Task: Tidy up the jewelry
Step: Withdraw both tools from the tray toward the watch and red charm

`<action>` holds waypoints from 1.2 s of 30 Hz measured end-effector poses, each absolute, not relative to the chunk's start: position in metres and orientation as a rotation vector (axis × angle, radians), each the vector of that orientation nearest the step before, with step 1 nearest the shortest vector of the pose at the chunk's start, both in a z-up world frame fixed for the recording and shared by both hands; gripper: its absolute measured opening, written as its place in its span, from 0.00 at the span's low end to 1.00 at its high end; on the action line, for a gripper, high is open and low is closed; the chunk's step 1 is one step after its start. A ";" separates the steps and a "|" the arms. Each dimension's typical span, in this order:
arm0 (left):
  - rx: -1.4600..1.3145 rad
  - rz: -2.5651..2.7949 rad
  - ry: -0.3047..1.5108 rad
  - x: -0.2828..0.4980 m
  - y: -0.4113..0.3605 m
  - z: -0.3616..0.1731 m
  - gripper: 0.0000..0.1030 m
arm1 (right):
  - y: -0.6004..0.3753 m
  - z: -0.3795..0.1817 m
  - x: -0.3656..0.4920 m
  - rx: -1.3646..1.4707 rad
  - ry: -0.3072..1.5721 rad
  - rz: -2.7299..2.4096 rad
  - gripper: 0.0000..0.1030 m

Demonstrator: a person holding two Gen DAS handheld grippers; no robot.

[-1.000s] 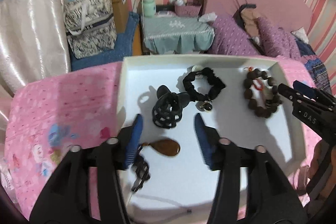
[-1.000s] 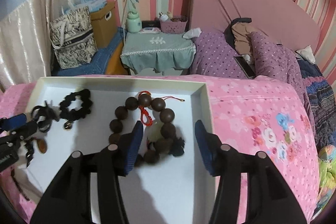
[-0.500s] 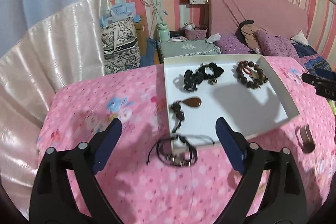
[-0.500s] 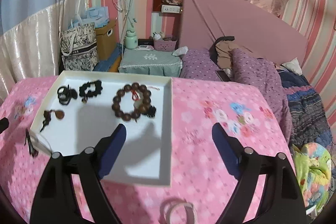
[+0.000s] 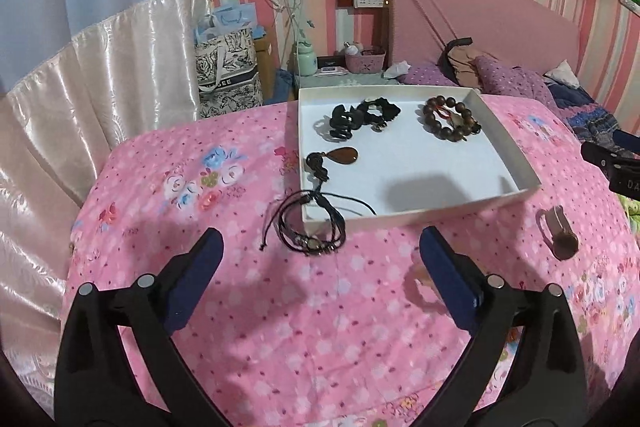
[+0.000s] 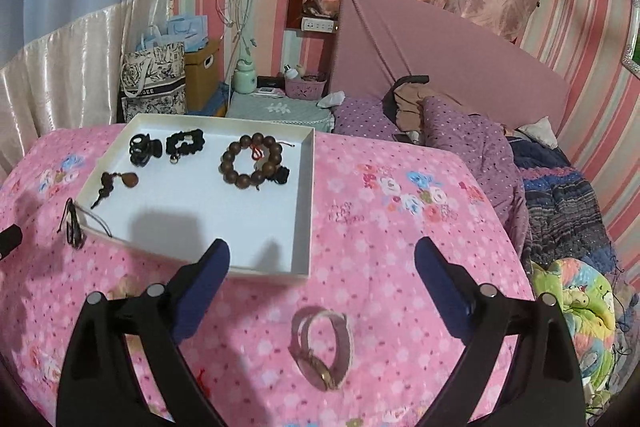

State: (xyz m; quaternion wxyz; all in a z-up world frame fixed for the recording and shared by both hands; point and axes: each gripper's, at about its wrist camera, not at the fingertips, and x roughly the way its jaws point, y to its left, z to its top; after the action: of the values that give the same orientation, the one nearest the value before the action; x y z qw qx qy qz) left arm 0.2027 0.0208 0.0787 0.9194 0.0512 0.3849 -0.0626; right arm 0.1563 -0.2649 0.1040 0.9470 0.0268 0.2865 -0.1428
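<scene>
A white tray [image 5: 508, 151] [image 6: 306, 195] lies on the pink bedspread. In it are a black hair claw [image 5: 342, 121] [image 6: 142, 147], a black scrunchie [image 5: 380, 109] [image 6: 185, 141], a brown bead bracelet [image 5: 448, 117] [image 6: 252, 163] and a brown pendant [image 5: 346, 155] [image 6: 129, 179]. A black cord bracelet [image 5: 312, 231] [image 6: 74, 227] hangs over the tray's near left corner. A pink-strapped watch [image 6: 322, 343] [image 5: 558, 235] lies on the spread. My left gripper [image 5: 320, 259] hovers before the cord bracelet, jaws still opening, nothing between them. My right gripper [image 6: 322, 267] hovers above the watch, jaws still opening, empty.
The bed's left edge drops off beside a shiny cream curtain [image 5: 80, 79]. Purple pillows and clothing [image 6: 448, 123] lie past the tray, with a bedside table [image 6: 276, 107] and bags [image 6: 154, 83] behind. A bright cartoon blanket [image 6: 576, 303] sits at the right edge.
Both grippers pulled back from over the tray toward the near side of the bed and spread their jaws wide. The pendant and bead bracelet stay in the tray.
</scene>
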 end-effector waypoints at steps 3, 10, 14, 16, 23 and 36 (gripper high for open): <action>0.092 -0.139 0.802 0.196 0.018 0.077 0.95 | -0.265 0.100 0.143 0.064 0.573 -0.297 0.91; 0.064 -0.153 0.820 0.182 0.017 0.072 0.95 | -0.267 0.089 0.123 0.071 0.571 -0.318 0.91; 0.067 -0.143 0.839 0.179 0.015 0.067 0.95 | -0.269 0.084 0.118 0.066 0.575 -0.337 0.91; 0.054 -0.146 0.850 0.176 0.014 0.065 0.95 | -0.271 0.080 0.115 0.073 0.582 -0.334 0.91; 0.044 -0.167 0.879 0.162 -0.005 0.051 0.95 | -0.278 0.063 0.113 0.068 0.606 -0.343 0.91; 0.075 -0.243 0.920 0.139 -0.062 0.025 0.95 | -0.303 0.041 0.120 0.113 0.654 -0.312 0.91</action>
State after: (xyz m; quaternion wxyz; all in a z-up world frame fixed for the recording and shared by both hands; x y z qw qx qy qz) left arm 0.1391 -0.0619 0.0249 0.8883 0.0362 0.4426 -0.1170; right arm 0.1201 -0.3033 0.0407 0.9335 0.0555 0.3198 -0.1526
